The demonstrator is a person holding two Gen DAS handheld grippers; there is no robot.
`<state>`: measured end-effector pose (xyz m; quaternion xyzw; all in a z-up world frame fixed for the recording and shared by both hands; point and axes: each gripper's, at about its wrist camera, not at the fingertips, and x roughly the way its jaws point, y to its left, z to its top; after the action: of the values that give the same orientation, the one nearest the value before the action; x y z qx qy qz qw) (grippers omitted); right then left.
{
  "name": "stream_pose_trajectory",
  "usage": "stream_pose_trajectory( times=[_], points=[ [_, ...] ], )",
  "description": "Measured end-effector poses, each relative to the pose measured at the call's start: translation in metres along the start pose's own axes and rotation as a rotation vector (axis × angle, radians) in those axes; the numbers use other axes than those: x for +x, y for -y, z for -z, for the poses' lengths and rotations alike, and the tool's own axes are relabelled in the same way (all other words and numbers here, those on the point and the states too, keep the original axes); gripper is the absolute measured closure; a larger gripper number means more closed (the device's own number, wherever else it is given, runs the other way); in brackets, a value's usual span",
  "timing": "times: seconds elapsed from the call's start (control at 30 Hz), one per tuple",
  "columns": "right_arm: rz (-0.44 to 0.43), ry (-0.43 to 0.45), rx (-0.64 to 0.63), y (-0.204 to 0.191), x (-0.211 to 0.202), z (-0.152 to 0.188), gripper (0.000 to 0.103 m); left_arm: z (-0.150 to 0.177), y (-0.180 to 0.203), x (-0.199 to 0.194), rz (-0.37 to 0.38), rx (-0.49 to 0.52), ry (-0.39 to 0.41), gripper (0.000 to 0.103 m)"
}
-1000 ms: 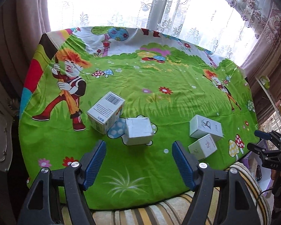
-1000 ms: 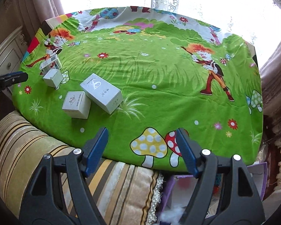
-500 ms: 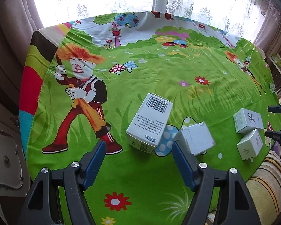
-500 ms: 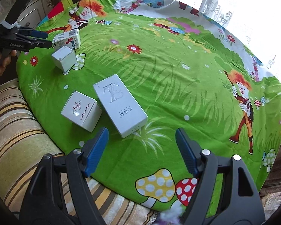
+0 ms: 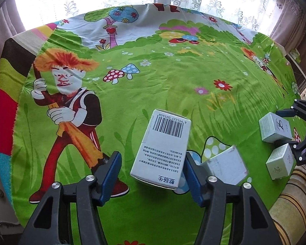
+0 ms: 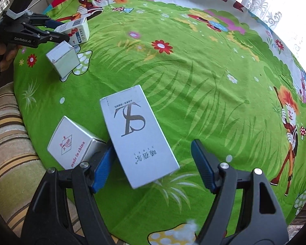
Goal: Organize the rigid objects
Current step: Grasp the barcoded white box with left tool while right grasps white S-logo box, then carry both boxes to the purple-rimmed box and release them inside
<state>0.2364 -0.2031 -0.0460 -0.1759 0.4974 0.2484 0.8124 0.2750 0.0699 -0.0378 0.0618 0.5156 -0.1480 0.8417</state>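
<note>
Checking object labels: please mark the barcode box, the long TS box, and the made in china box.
barcode box (image 5: 163,151): left wrist view, middle of top face.
long TS box (image 6: 138,134): right wrist view, centre of top face.
made in china box (image 6: 71,141): right wrist view, printed top face.

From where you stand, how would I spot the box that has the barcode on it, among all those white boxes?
Start at the big cartoon boy printed on the green tablecloth. Just beside his feet lies the barcode box, between the blue fingers of the left gripper. Unlike the plain white cube next to it, it is long, with a black barcode at its far end and dense small print.
</note>
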Motion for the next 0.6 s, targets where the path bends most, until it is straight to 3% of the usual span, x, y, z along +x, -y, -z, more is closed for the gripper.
stream_pose_trajectory(
  times=[0.03, 0.2, 0.6],
  points=[
    [-0.003, 0.004, 0.015, 0.001, 0.001, -0.001, 0.034, -0.001, 0.0, 0.002, 0.005, -0.004, 0.0, 0.054],
    [-0.009, 0.025, 0.076, 0.001, 0.005, -0.006, 0.056, -0.003, 0.003, 0.005, 0.007, -0.032, 0.012, 0.056],
    [0.062, 0.118, 0.206, 0.007, -0.03, 0.003, 0.057, -0.001, 0.012, -0.022, -0.088, -0.088, 0.059, 0.057]
  ],
)
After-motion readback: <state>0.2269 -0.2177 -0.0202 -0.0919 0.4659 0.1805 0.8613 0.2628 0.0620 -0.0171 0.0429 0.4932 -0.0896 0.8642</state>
